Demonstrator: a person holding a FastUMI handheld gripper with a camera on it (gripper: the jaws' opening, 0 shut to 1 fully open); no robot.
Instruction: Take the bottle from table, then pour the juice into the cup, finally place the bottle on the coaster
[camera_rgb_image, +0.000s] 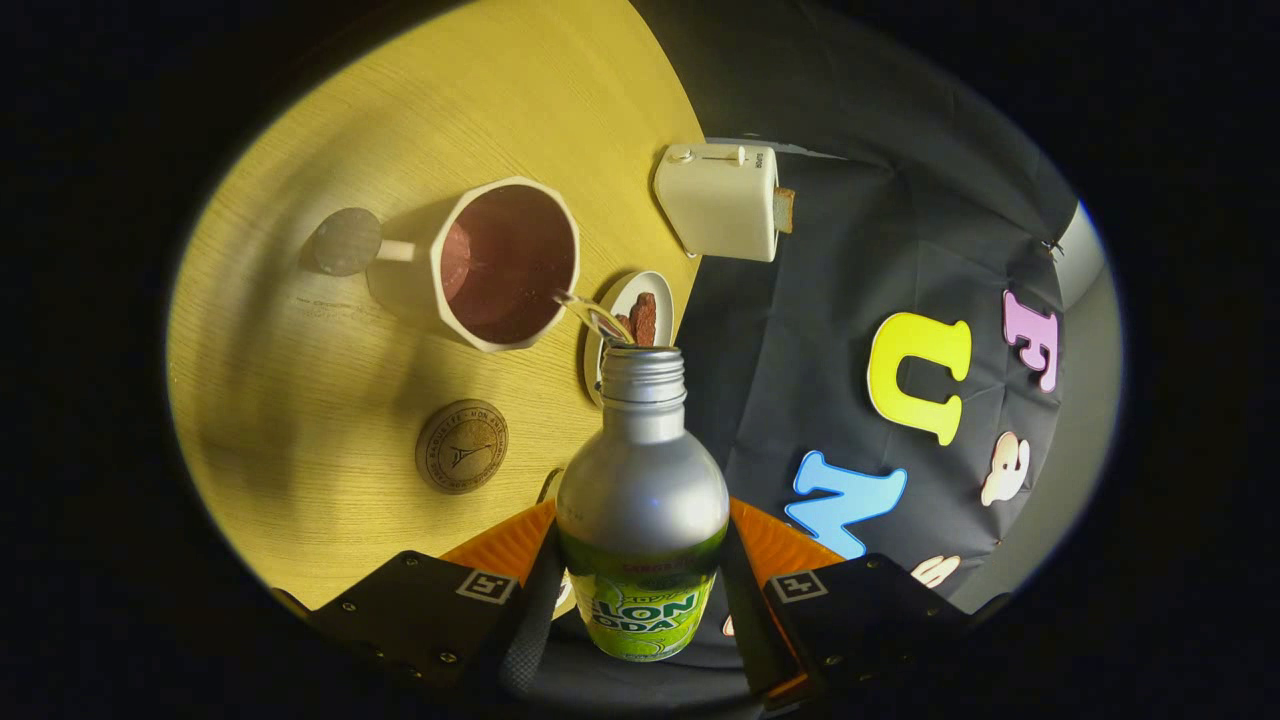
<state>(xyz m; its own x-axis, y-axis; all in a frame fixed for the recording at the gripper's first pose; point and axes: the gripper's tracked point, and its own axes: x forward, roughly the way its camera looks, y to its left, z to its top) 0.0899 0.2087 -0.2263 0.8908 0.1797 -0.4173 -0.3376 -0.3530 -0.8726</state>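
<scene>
claw (640, 600) clamped on silver, green-labelled bottle (642, 480), uncapped, tilted, thin stream into white cup (505, 262) beyond

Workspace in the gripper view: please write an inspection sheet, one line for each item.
Surface: round wooden table, light grain.
Job's things: bottle tilted, uncapped, a stream running from its mouth into the cup; coaster bare, beside the fingers.
Clutter: toaster at the table edge; small plate with food behind the bottle's mouth.
Grippers: gripper shut on the bottle, both fingers pressing its body.
Cables: nothing seen.
Surroundings: black cloth wall.
</scene>
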